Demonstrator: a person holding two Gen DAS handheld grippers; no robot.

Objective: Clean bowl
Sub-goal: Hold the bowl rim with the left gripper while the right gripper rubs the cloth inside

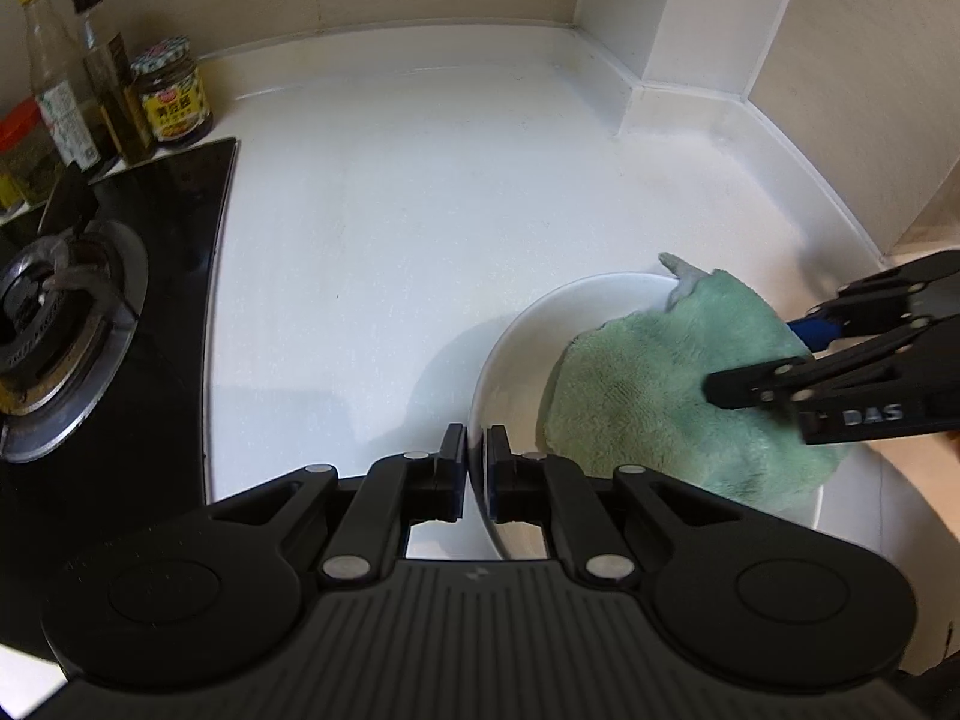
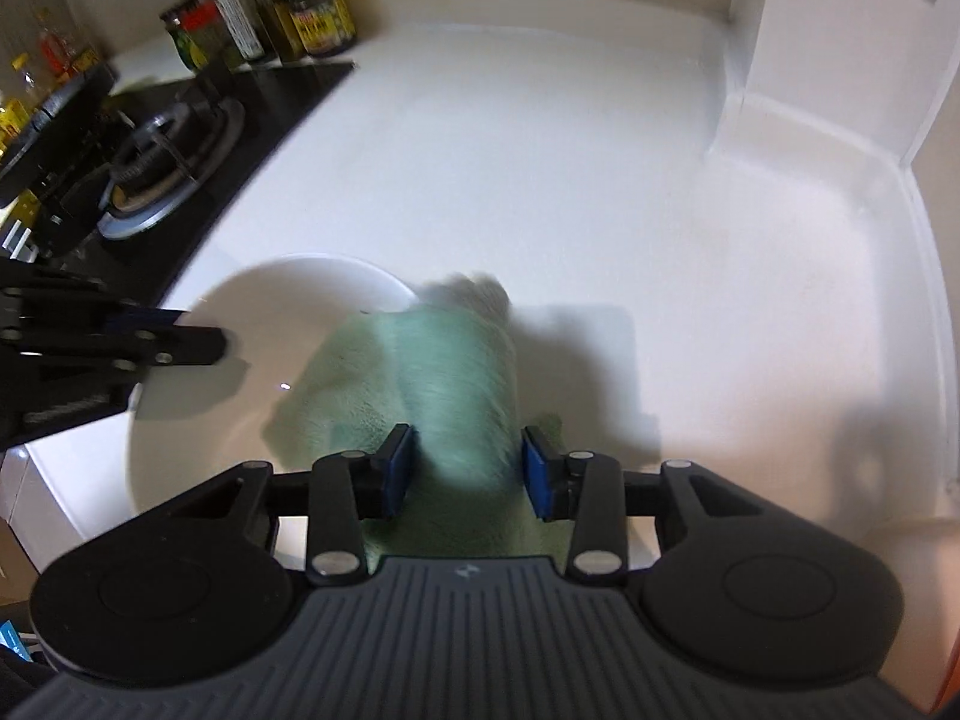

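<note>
1. Bowl (image 1: pixel 510 354): white, on the counter (image 1: pixel 390 210), right at the left tongs' tips; its near-left rim sits between those jaws.
2. Left tongs (image 1: pixel 477 450): clenched on the bowl rim, one pad outside, one inside, pinning the bowl in place.
3. Cloth (image 2: pixel 420 372): green, draped over the bowl's right rim, part inside the bowl, part hanging outside. Its long axis runs straight ahead from the right tongs, roughly along their pointing line.
4. Right tongs (image 2: pixel 468 468): jaws stand wide, straddling the near end of the cloth. Pads (image 2: pixel 399 468) show a gap to the fabric on both sides, so released, not grasping. View is blurred, so contact on the underside can't be ruled out.
5. Key relation: cloth lies directly between and ahead of the right jaws; the right hand is the nearer one to it, the left is busy with the rim. Next move likely: close on the cloth, then wipe inside the bowl.
6. Outward: stove (image 1: pixel 72 300) well to the left of the left tongs; jars and bottles (image 1: pixel 171 90) behind it by the wall.
7. Risk: cloth slips off the rim if the pinch is shallow.
</note>
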